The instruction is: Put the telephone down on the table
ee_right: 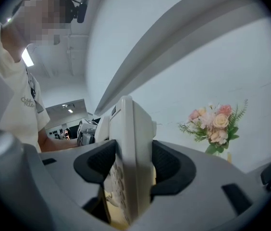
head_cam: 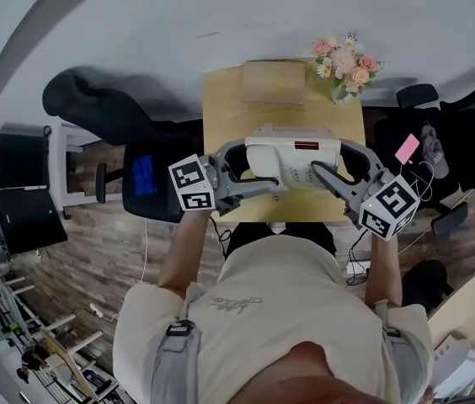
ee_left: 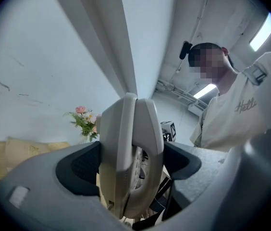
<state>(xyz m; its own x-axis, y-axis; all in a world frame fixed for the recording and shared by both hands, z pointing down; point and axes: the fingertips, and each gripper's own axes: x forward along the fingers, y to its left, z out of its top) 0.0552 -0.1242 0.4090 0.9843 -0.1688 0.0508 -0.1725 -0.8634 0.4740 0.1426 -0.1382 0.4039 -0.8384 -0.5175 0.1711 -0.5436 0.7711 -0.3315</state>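
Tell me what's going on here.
A person holds a cream telephone between two handheld grippers: the left gripper is clamped on one end, the right gripper on the other. The telephone is over the near end of the wooden table, with a flower bouquet at the far end. Whether it touches the table is unclear.

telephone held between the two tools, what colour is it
Cream-white telephone, with a small dark red strip on top; clearest in the head view.

The left gripper (head_cam: 273,188) and right gripper (head_cam: 317,172) are holding the telephone (head_cam: 292,160) over the table (head_cam: 221,116). Flowers (head_cam: 345,64) are standing at its far corner.
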